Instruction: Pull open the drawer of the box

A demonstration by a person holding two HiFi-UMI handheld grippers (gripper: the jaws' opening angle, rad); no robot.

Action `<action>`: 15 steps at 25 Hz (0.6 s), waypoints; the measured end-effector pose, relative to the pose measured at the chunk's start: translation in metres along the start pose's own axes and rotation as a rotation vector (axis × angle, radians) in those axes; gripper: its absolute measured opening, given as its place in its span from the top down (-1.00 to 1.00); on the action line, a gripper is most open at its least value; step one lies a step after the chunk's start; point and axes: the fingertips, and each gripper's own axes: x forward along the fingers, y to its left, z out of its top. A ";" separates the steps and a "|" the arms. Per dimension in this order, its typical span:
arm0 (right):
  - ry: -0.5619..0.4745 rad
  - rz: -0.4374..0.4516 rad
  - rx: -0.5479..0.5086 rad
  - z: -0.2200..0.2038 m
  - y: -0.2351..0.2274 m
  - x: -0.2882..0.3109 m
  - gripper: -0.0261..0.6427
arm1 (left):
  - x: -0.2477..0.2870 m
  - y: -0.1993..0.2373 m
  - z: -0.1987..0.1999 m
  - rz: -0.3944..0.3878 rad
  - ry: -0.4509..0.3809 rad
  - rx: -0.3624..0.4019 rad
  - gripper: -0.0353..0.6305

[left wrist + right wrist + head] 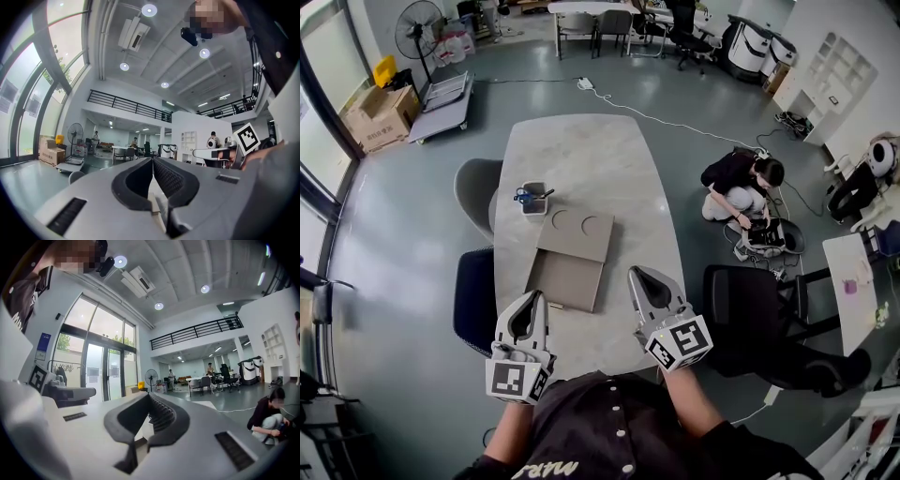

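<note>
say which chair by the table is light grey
The farther left shell chair at the pale marble table; the nearer left chair and right office chair are dark.

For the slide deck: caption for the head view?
Left gripper and right gripper, shut and empty, hover over the table's near edge, short of the brown box.

Faintly marbled pale grey on the long tabletop (581, 150); dull taupe on the flat rectangular box (572, 262); light grey, black-padded left gripper (530, 300) and right gripper (640, 277), black-and-white square markers on cubes.
</note>
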 end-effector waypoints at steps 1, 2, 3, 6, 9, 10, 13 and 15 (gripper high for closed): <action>0.002 -0.001 -0.001 0.000 0.000 0.000 0.93 | 0.000 0.000 0.000 -0.002 -0.001 0.001 0.84; 0.005 -0.003 -0.002 -0.001 -0.001 0.001 0.93 | 0.001 0.000 0.000 -0.003 -0.001 0.001 0.84; 0.007 -0.005 -0.003 -0.001 -0.001 0.001 0.93 | 0.001 0.000 0.000 -0.005 0.000 0.002 0.84; 0.006 -0.018 -0.007 -0.001 -0.002 0.003 0.93 | 0.001 0.002 0.001 -0.006 0.001 0.001 0.84; -0.001 -0.031 -0.017 0.001 -0.003 0.003 0.93 | 0.002 0.003 0.002 -0.006 -0.003 0.000 0.84; -0.001 -0.033 -0.017 0.001 -0.003 0.003 0.93 | 0.002 0.003 0.002 -0.007 -0.004 0.001 0.84; 0.006 -0.032 -0.012 -0.001 -0.002 0.003 0.93 | 0.000 0.003 0.002 -0.009 -0.001 0.001 0.84; 0.008 -0.031 -0.009 -0.001 -0.001 0.003 0.93 | -0.001 0.002 0.002 -0.008 0.000 0.001 0.84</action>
